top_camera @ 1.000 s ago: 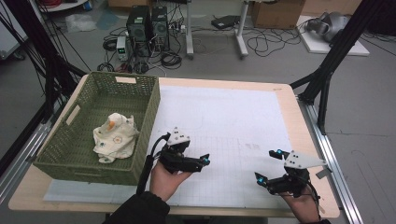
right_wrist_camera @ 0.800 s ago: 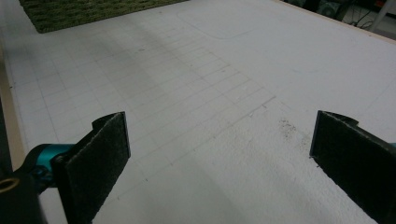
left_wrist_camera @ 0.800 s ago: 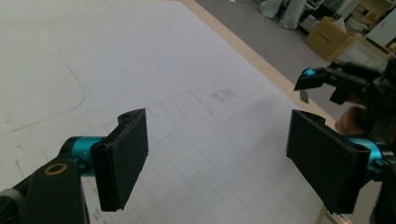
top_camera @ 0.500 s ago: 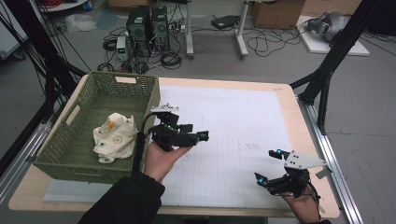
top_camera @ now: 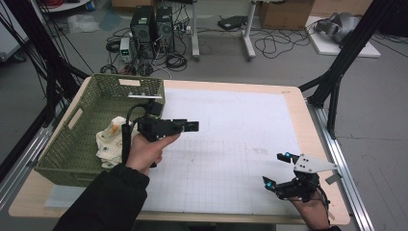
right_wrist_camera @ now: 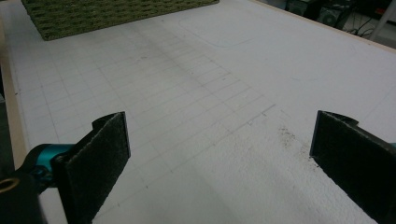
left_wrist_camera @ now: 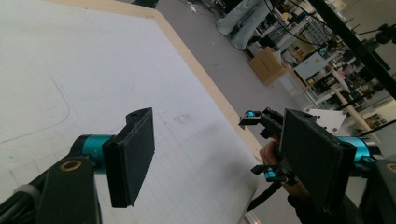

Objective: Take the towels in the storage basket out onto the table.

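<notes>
My left gripper (top_camera: 191, 126) is held in a hand above the white mat, just right of the green basket (top_camera: 72, 159), and points to the right. Its jaws (left_wrist_camera: 219, 158) are open and have just been closing a little, with nothing between them. A crumpled white cloth (top_camera: 109, 139) with yellow marks lies inside the basket. My right gripper (top_camera: 275, 168) rests low near the table's front right corner, jaws wide open (right_wrist_camera: 219, 158) over bare mat. The left gripper view also catches the right gripper (left_wrist_camera: 261, 140) farther off.
A white gridded mat (top_camera: 231, 144) covers most of the wooden table (top_camera: 300, 120). The basket's woven wall (right_wrist_camera: 116, 14) lies across the mat from the right gripper. Black frame legs (top_camera: 337, 72) stand off the right side; computers and cables sit on the floor behind.
The left hand has lifted its gripper and carried it away from the front edge, up beside the basket. The right gripper has stayed where it was.
</notes>
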### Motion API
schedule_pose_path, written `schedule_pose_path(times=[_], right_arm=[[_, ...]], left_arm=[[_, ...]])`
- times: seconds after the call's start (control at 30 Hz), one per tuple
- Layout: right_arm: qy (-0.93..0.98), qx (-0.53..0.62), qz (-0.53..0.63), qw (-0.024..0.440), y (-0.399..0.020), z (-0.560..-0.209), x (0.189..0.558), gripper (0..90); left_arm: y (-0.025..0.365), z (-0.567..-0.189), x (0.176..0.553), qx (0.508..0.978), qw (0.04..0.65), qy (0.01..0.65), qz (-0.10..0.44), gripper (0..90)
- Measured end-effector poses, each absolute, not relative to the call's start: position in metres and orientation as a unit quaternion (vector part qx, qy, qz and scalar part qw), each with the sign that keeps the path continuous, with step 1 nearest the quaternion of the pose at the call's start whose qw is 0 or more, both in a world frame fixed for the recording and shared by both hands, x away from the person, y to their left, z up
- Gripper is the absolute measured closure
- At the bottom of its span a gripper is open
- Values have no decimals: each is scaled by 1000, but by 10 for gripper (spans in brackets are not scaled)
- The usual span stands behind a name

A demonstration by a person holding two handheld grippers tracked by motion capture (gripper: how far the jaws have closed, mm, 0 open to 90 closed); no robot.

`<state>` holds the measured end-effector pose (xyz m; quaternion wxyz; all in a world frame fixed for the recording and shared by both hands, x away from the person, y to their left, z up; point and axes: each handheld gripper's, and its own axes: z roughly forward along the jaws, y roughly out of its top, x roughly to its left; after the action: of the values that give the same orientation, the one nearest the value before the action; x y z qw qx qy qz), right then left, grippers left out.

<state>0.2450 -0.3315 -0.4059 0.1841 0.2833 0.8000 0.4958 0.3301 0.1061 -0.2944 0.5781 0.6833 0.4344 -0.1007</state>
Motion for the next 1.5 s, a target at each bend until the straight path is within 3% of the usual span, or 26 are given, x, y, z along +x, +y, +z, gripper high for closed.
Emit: schedule_pose_path(times=[0.2,0.6,0.97,1.5], right_arm=[[798,281,499,185,-332,-406,247,39],[796,280,502,190,-333,-404,247,39],[792,280,507,193,-336,-403,247,39],[785,283,521,182,-336,-400,246,39]], left_arm=[[130,-288,338,677,584,433,-112,312],[163,-289,350,673,587,436,-112,311],[209,-291,357,673,571,464,-69,320],[236,-302,362,684,539,492,-27,366]])
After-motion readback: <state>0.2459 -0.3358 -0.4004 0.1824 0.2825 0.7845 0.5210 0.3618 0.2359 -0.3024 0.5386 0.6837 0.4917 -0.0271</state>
